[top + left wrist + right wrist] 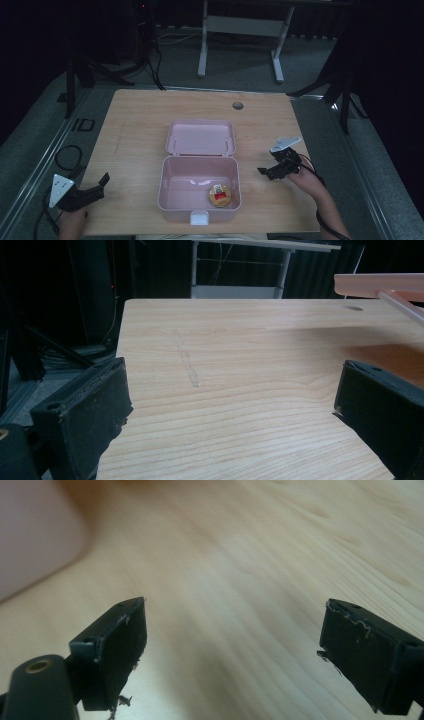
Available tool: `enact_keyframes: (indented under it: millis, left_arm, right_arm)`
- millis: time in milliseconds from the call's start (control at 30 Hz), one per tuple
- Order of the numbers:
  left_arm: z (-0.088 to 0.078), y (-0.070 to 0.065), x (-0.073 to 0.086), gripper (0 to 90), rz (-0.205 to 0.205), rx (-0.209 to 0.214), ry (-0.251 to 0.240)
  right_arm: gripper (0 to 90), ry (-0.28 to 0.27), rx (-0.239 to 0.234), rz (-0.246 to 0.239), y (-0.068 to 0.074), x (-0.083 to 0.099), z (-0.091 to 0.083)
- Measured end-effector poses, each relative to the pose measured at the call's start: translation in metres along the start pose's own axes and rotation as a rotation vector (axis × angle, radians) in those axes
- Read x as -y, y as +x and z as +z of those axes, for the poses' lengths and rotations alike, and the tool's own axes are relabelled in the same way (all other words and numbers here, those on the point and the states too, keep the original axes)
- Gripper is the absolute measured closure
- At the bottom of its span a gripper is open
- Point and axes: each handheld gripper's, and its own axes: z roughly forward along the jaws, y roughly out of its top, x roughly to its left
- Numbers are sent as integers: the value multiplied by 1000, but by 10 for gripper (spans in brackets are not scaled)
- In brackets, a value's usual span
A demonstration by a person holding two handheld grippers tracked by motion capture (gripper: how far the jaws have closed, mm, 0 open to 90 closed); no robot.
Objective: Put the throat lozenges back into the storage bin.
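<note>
A light wooden table (pixel 135 145) with a visible grain is seen from above, and a small round grommet hole (pixel 237 105) is set near its far edge. A pink box (pixel 172 192) is placed on it near the middle of the near edge, with its hinged lid (pixel 201 136) laid open and flat on the wood behind it. A faint pencil-like mark (pixel 187 362) is drawn on the tabletop to the left of the box.

From my seat the label on the round snack (pixel 220 195) in the pink box (pixel 172 197) is too small to read; in the right gripper view the box (pixel 35 535) is a blurred, edge-cropped patch
</note>
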Motion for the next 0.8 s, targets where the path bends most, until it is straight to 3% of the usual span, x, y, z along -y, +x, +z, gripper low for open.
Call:
enact_keyframes:
  millis: [133, 333, 533, 633, 800]
  left_arm:
    - [0, 0, 0, 19, 0, -1, 0]
    - [0, 0, 0, 20, -1, -1, 2]
    - [0, 0, 0, 20, -1, -1, 3]
    - [0, 0, 0, 20, -2, 0, 2]
    - [0, 0, 0, 20, -1, 1, 0]
  right_arm:
    - [114, -85, 92, 94, -9, 22, 2]
    - [110, -151, 230, 198, -18, 48, -1]
    - [110, -159, 275, 258, -22, 63, -4]
    - [110, -189, 337, 355, -28, 75, -8]
    - [110, -262, 393, 457, -36, 82, -17]
